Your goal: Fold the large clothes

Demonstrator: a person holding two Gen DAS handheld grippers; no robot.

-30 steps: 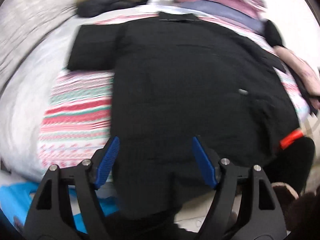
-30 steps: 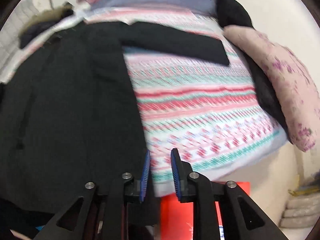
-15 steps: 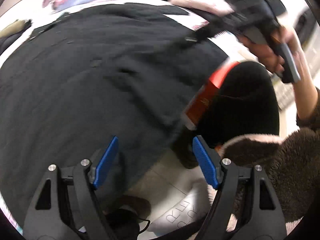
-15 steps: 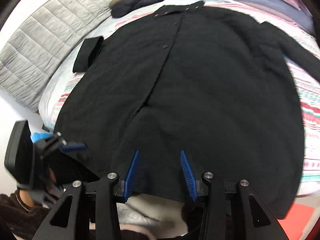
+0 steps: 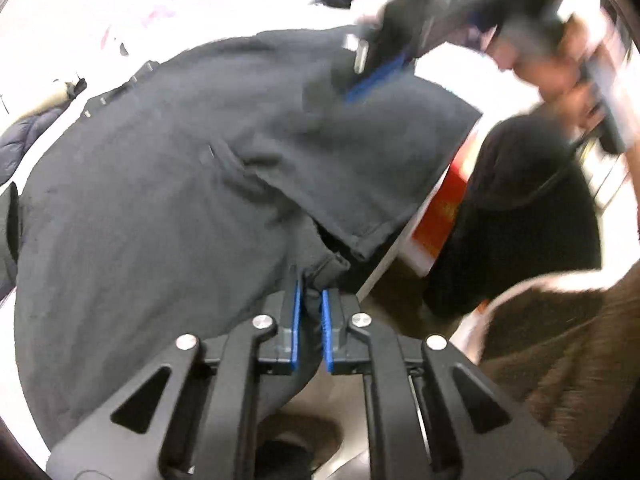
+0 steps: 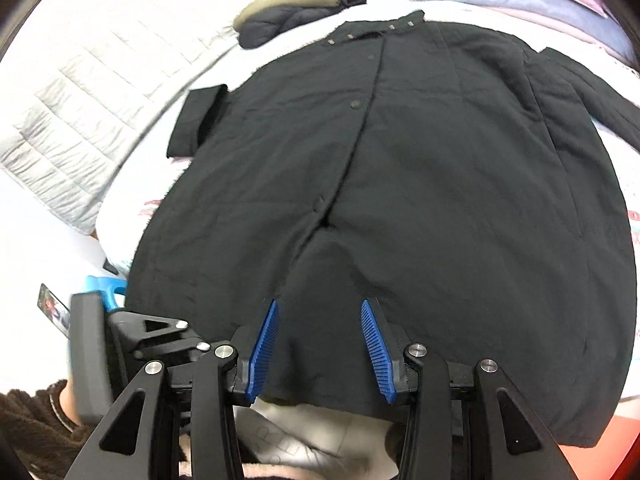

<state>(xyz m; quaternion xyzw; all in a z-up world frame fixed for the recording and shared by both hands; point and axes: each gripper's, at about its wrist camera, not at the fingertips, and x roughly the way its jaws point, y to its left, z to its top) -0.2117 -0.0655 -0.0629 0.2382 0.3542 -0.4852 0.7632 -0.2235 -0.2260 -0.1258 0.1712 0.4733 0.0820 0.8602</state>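
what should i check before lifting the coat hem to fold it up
1. Left hand-held gripper shut on the coat hem: ok.
2. Right hand-held gripper gripping the hem: not ok, its jaws are open over the cloth.
3. Coat front closed and flat: ok, but a slit gapes near the hem.
4. Left sleeve tucked in: not ok, the cuff sticks out.
5. Folded jacket clear of the collar: ok.
6. How much cloth the left pads hold: cannot tell.
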